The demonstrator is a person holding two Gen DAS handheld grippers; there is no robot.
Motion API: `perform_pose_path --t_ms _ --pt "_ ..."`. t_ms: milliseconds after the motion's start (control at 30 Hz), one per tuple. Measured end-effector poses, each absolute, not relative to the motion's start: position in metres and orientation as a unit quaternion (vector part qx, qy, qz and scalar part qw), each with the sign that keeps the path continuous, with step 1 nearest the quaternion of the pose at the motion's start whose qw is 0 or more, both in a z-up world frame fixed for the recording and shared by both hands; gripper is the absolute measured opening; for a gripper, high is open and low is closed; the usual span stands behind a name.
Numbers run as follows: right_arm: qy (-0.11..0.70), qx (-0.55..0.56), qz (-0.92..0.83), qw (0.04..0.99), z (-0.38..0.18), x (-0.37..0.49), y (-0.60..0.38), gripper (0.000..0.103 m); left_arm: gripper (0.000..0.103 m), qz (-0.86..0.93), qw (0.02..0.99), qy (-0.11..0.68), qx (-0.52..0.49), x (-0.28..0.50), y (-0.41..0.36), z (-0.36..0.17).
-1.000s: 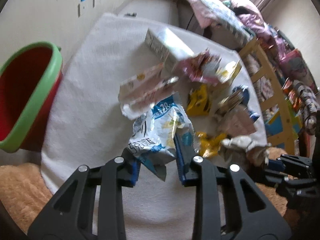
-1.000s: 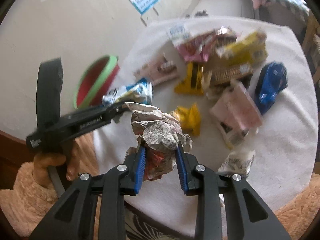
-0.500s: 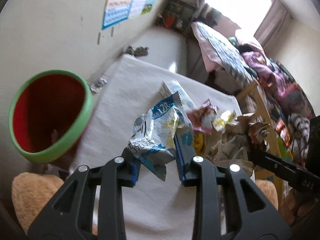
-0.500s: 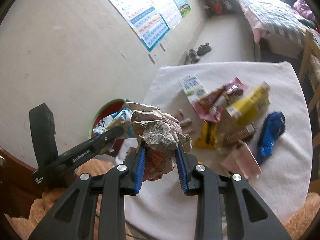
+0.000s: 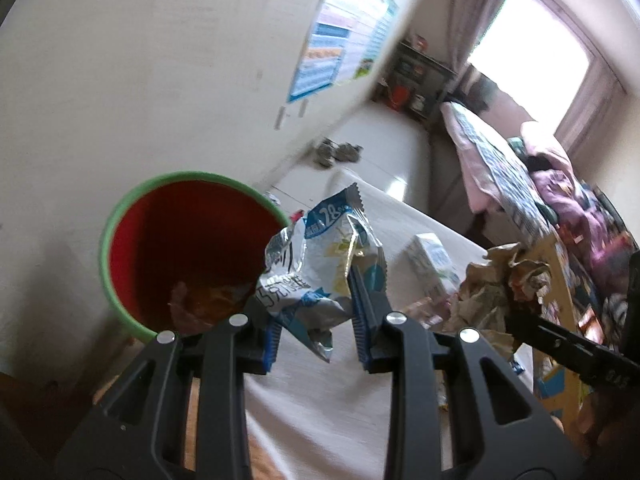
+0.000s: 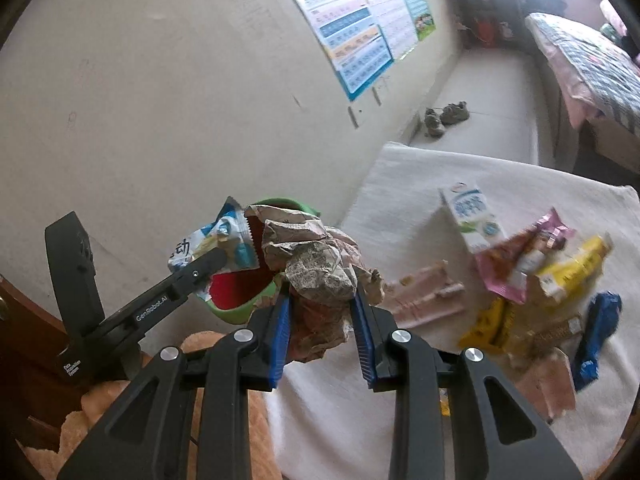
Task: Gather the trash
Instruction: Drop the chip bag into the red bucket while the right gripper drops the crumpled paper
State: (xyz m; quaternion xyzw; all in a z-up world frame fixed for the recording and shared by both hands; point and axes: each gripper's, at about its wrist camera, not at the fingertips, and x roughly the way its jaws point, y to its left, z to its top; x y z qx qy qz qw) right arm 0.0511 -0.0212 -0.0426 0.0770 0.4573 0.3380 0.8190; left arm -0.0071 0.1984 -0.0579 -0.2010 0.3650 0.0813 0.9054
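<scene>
The red bin with the green rim (image 5: 192,248) stands on the floor by the wall, just off the corner of the white cloth (image 5: 320,392), and some crumpled trash already lies at its bottom. The left gripper (image 5: 316,332) is clamped on one blue-and-white snack bag (image 5: 320,264): its blue pads (image 5: 362,312) press the crumpled foil from both sides, only narrowly apart, and the bag hangs in the air beside the bin's rim, overlapping its right edge in the left wrist view. The right gripper (image 6: 322,332) is likewise closed on one wad of crumpled brown paper (image 6: 316,268), its pads (image 6: 362,332) squeezing the wad's lower part while the bulk bulges above them. In the right wrist view the wad sits in front of the bin's mouth, with the snack bag and the left gripper's finger just to its left.

On the cloth the rest of the trash lies in a loose cluster, well apart from the bin. One white and blue carton (image 6: 474,216) is farthest back. Beside it are one pink wrapper (image 6: 520,256), one pale flat wrapper (image 6: 424,292), two yellow wrappers (image 6: 568,268) and one dark blue wrapper (image 6: 596,336). Some further pale pieces at the near edge are too blurred to count.

Beyond the cloth, one pair of shoes (image 6: 446,116) sits on the floor by the wall, below one poster (image 6: 360,32).
</scene>
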Motion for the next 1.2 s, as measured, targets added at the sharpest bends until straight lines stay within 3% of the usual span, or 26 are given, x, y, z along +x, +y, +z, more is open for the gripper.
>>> perform_pose_path --t_ms 400,800,867,900,933,1067,1133,1200 --pt "0.454 0.048 0.360 0.814 -0.051 0.068 0.051 0.029 0.029 0.155 0.896 0.352 -0.221 -0.012 0.251 -0.067" --pt "0.468 -0.024 0.347 0.812 -0.081 0.090 0.131 0.029 0.029 0.207 0.868 0.389 -0.230 -0.002 0.288 -0.101" --pt "0.470 -0.029 0.348 0.811 -0.084 0.094 0.139 0.030 0.051 0.215 0.863 0.394 -0.231 0.001 0.292 -0.106" --pt "0.470 -0.029 0.354 0.808 -0.086 0.096 0.144 0.031 0.078 0.224 0.860 0.394 -0.233 0.000 0.293 -0.108" --pt "0.469 -0.032 0.360 0.806 -0.087 0.097 0.149 0.031 0.084 0.239 0.857 0.388 -0.240 -0.003 0.296 -0.109" --pt "0.455 -0.057 0.363 0.811 -0.088 0.097 0.165 0.042 0.085 0.255 0.848 0.377 -0.271 -0.019 0.307 -0.113" --pt "0.449 -0.067 0.358 0.816 -0.088 0.096 0.171 0.058 0.085 0.259 0.845 0.374 -0.282 -0.024 0.311 -0.113" --pt "0.442 -0.073 0.353 0.822 -0.088 0.095 0.174 0.065 0.085 0.267 0.845 0.366 -0.286 -0.030 0.312 -0.111"
